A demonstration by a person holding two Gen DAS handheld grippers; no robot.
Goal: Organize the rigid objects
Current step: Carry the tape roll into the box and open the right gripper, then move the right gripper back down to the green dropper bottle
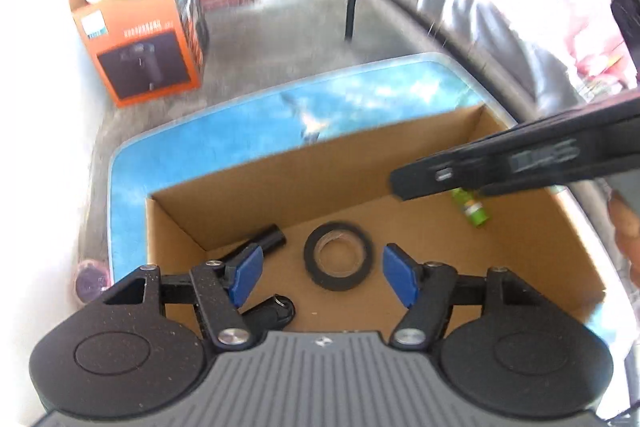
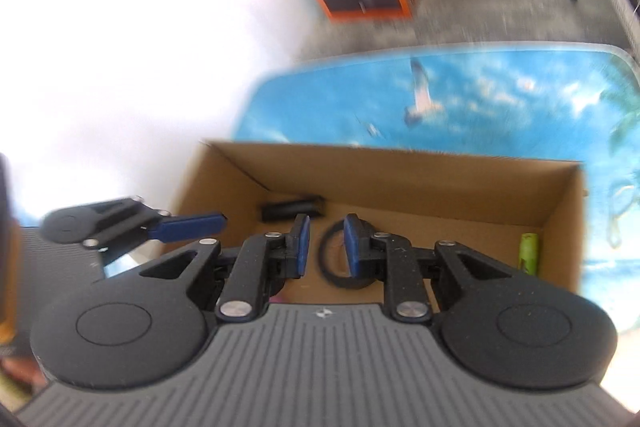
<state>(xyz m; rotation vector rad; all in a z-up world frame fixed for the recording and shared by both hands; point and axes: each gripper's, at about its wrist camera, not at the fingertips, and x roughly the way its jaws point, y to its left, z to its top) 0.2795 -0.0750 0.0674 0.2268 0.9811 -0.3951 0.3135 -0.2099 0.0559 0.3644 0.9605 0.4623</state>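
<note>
An open cardboard box (image 1: pixel 320 183) sits on a table printed with sky and gulls (image 1: pixel 224 131). On its floor lie a black tape roll (image 1: pixel 339 255), a black cylinder (image 1: pixel 268 241), a black item with a ring (image 1: pixel 276 311) and a small green tube (image 1: pixel 472 209). My left gripper (image 1: pixel 322 275) hangs open over the tape roll, with nothing between its blue pads. My right gripper (image 2: pixel 326 247) hovers over the box with its pads almost together and empty; the tape roll (image 2: pixel 332 275) shows behind them. It reaches in from the right as a dark bar (image 1: pixel 404 183) above the green tube.
An orange product box (image 1: pixel 136 39) stands on the grey floor beyond the table. A dark bench with grey cloth (image 1: pixel 480 27) runs along the right. A purple round object (image 1: pixel 92 279) sits off the table's left edge. A hand (image 1: pixel 624 227) shows at the right.
</note>
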